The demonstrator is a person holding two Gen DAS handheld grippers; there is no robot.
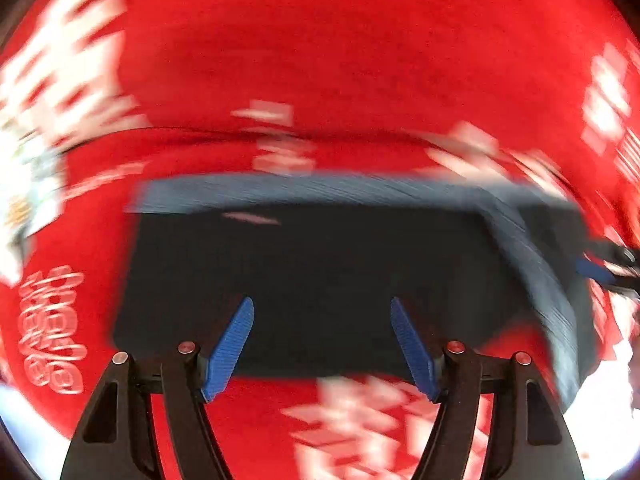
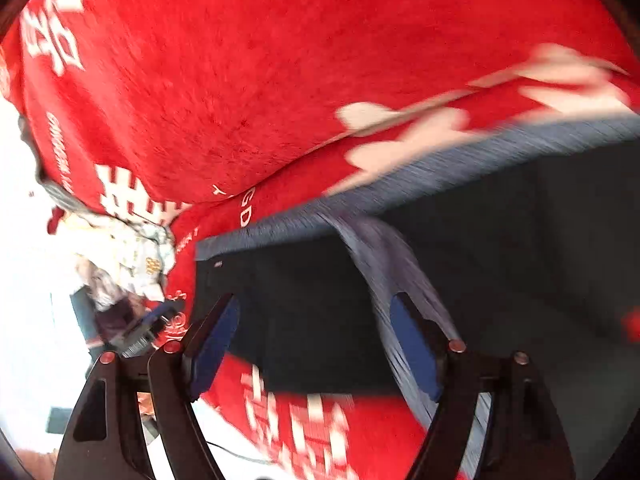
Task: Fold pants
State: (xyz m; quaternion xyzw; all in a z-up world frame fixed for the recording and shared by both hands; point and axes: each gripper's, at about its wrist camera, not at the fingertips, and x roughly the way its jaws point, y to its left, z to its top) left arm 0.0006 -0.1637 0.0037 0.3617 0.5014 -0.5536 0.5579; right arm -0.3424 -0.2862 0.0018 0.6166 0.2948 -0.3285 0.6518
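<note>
From the left wrist view, the dark pants (image 1: 312, 272) lie as a flat folded block on the red printed blanket (image 1: 320, 60), just beyond the left gripper (image 1: 322, 320), whose jaws gape wide and hold nothing. From the right wrist view, the right gripper (image 2: 316, 328) likewise hangs spread and empty over the pants (image 2: 304, 312). Only here shows clutter (image 2: 124, 256) off the blanket's left edge; the cloth looks soft, light and limp, best pinched at a folded edge.

Left tongs (image 1: 322, 308) spread wide, blue pads (image 1: 232, 348) apart, gripping nothing. Right tongs (image 2: 316, 306) likewise spread wide, pads (image 2: 412, 348) apart, tilted sideways.
</note>
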